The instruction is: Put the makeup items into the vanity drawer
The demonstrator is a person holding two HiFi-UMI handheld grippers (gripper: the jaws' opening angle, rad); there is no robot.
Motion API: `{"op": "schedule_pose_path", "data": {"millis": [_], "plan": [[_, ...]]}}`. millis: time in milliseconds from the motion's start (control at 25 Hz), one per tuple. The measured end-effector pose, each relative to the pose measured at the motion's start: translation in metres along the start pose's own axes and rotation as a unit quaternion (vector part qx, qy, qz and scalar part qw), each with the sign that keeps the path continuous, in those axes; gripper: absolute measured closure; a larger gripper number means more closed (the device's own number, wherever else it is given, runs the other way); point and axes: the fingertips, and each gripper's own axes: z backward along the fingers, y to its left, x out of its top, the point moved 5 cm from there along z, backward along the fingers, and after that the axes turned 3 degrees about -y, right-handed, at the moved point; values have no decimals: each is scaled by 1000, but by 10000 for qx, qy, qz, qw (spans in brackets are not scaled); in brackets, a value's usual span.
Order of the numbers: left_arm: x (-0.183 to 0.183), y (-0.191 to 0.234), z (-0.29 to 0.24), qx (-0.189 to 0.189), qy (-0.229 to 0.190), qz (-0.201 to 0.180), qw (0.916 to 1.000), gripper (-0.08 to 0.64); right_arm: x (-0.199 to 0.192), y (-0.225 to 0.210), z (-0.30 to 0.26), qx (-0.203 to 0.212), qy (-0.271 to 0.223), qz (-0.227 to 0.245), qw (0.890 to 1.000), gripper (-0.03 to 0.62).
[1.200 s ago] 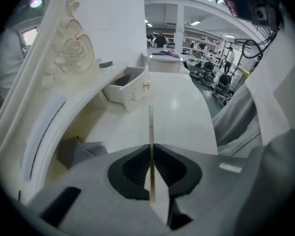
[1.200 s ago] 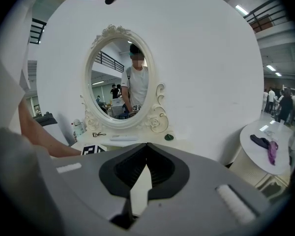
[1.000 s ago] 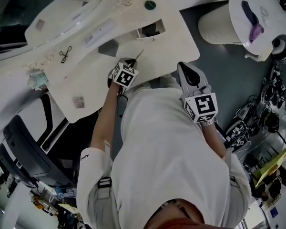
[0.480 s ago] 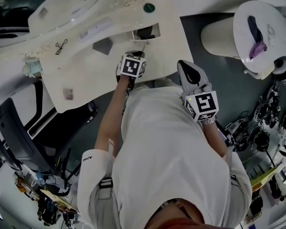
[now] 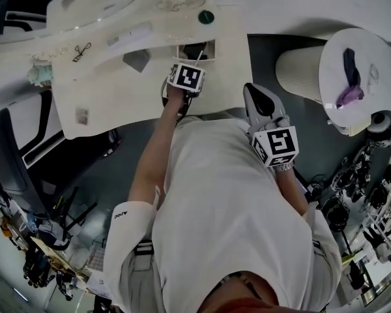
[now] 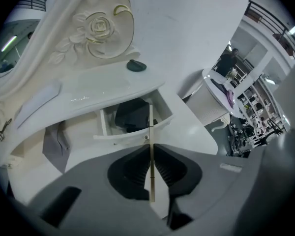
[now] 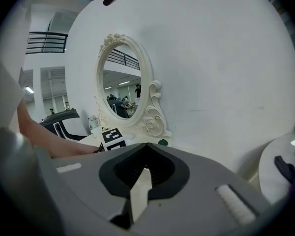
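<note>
My left gripper [image 5: 189,66] hangs over the white vanity [image 5: 117,96], just in front of its open drawer [image 5: 210,45]. Its jaws [image 6: 151,144] are shut on a thin pale stick [image 6: 150,127], some slim makeup tool whose far end reaches over the drawer front [image 6: 128,135]. Something dark lies inside the drawer [image 6: 132,114]. A small round dark-green item [image 6: 136,66] sits on the vanity top near the mirror base. My right gripper [image 5: 249,91] is held off the table's front edge, shut, with nothing between its fingers [image 7: 146,157].
An ornate oval mirror [image 7: 119,82] stands at the back of the vanity. A grey patch [image 5: 138,59] and a small dark clip [image 5: 80,51] lie on the top. A round white side table [image 5: 371,77] carrying a purple item [image 5: 347,97] stands to the right. A dark chair [image 5: 6,149] stands left.
My left gripper has carried the stick across the vanity top to the drawer and rolled as it went. The right gripper sits almost where it was in the picture.
</note>
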Motion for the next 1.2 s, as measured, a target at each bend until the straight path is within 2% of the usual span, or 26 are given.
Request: {"op": "schedule_pose_path", "data": {"millis": [200,360,480,720,960,1200], "plan": [[12,0,-8,112,298,27,9995,526,2,-25,-2,94,-72,-70,9999,583],[24,1,-9,186,431,202,9987,526,4,-37,-6,232,-105,-111,9996,583],[35,-3,-14,141,552,328,9978,525,3,-46,-6,282,-120,-161,9994,583],[43,-3,-19,1,930,342,9951,525,1,-58,-8,342,-141,-200,9991,583],[49,-5,-18,73,881,283,9957,525,2,-63,-11,386,-162,-239,9988,583],[58,2,-25,168,831,411,9956,523,1,-67,-14,376,-131,-245,9989,583]]}}
